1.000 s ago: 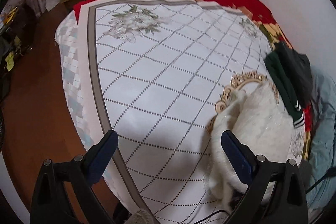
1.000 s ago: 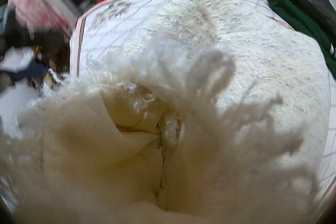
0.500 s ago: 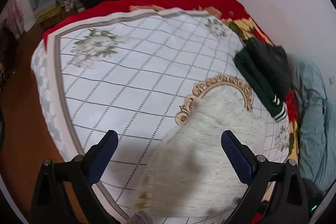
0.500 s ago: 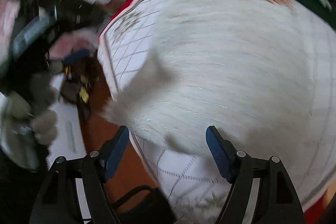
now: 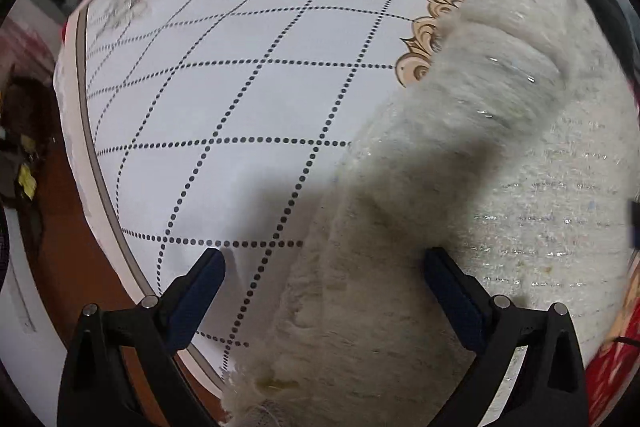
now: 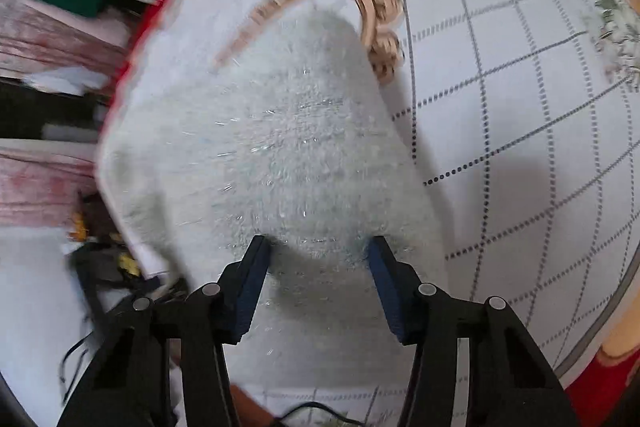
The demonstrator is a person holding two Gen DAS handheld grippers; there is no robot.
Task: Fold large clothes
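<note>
Bed with checked cover: the fluffy white garment, held bunched a second ago, now lies below both tools. Left tool spread, empty; right tool released, now closing over the fabric, ready for the next fold.

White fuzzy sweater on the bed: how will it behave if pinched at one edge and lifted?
The white fuzzy sweater is probably floppy: it drapes in soft rolls on the bedspread, so it would sag. Its thick pile probably compresses and grips the pads. It looks light for its bulk.
</note>
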